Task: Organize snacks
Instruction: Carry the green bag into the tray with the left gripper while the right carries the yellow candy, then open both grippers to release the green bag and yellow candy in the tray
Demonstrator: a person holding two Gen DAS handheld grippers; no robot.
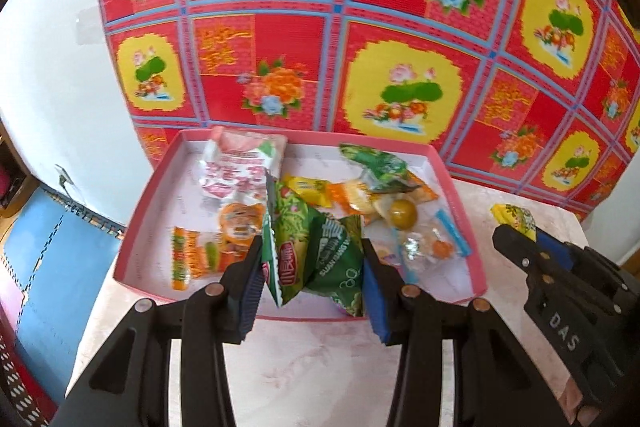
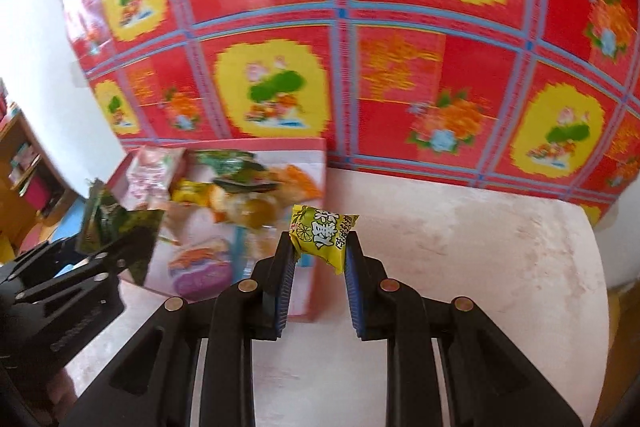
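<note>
The left gripper (image 1: 312, 259) is clamped on green snack packets (image 1: 316, 247), its blue pads (image 1: 374, 283) pressing their sides so that they stand on edge over the near rim of the pink tray (image 1: 460, 187); taking them by their flat faces keeps the slippery foil from sliding out. Whether it holds one packet or two bunched together cannot be told. The right gripper (image 2: 320, 255) is closed on a small yellow packet (image 2: 322, 237), pinched at its lower half so the printed top stands clear above the fingertips, over the pale surface (image 2: 480, 247) just beside the tray's right wall. Each gripper carrying its own snack looks like sorting by kind, green in one, yellow in the other, though where either is meant to go is not shown. The rest of the snacks lie loose in the tray: a pink-and-white pouch (image 1: 236, 171) at the back, orange wrappers (image 1: 236, 223) on the left, a round green sweet (image 1: 403, 213) near the middle. Behind the surface hangs a red flowered cloth (image 1: 360, 27).
</note>
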